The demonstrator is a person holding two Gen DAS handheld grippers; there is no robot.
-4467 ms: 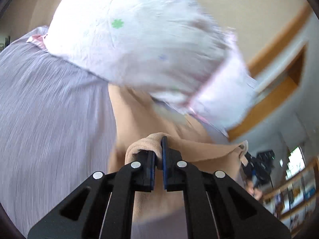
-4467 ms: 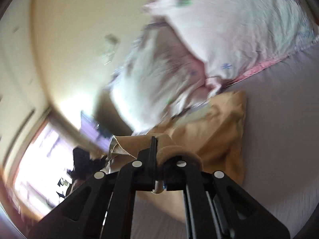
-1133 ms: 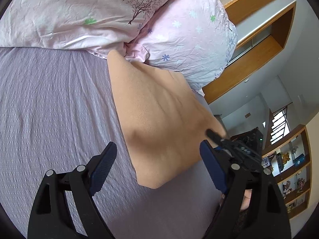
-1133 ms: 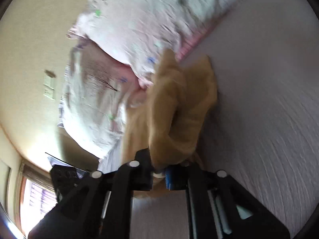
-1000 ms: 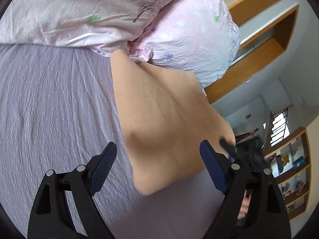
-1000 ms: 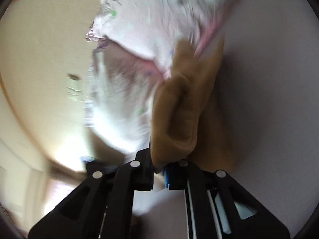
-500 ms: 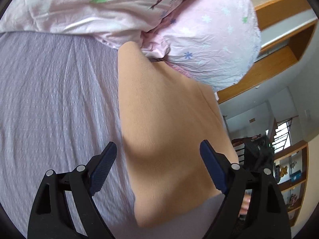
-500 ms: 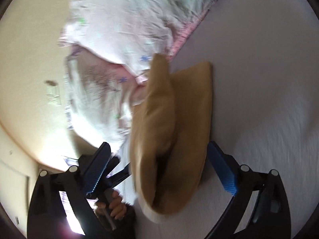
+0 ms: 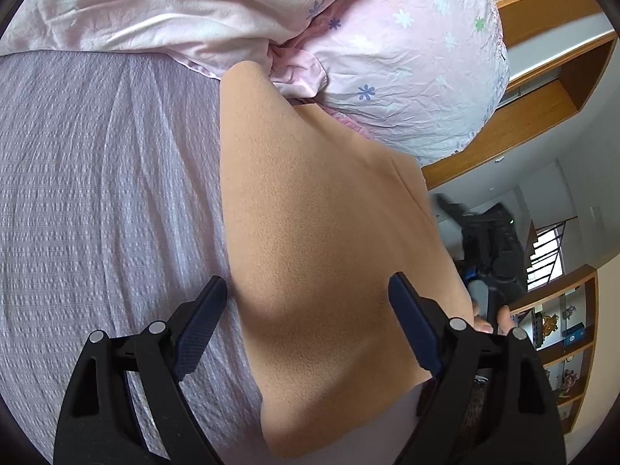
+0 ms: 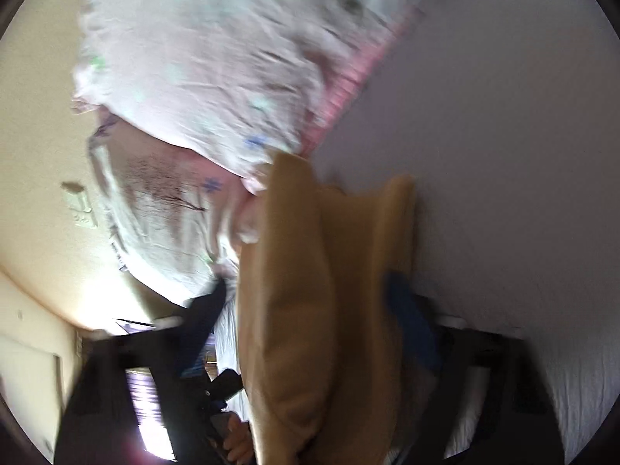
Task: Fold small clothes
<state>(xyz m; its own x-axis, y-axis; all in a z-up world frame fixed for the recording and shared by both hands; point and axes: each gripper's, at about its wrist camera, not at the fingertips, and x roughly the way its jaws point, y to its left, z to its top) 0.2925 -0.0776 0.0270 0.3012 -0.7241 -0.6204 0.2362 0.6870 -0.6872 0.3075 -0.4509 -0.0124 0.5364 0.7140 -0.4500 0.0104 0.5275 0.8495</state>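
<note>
A tan fleece garment (image 9: 325, 255) lies folded on the lilac bedsheet (image 9: 97, 193), its far corner touching the pillows. My left gripper (image 9: 306, 317) is open and empty, its jaws spread over the garment's near part. In the right wrist view, which is blurred, the same garment (image 10: 310, 290) shows as a doubled layer. My right gripper (image 10: 310, 317) is open, with its jaws on either side of the garment. The right gripper also shows in the left wrist view (image 9: 492, 255) beyond the garment's right edge.
Two pink floral pillows (image 9: 407, 50) lie at the head of the bed, also seen in the right wrist view (image 10: 201, 69). A wooden headboard ledge (image 9: 542, 89) and shelves (image 9: 569, 329) stand off the bed to the right.
My right gripper has opened and let go of the tan garment, which now lies folded over. My left gripper stayed open and moved slightly closer over the garment.
</note>
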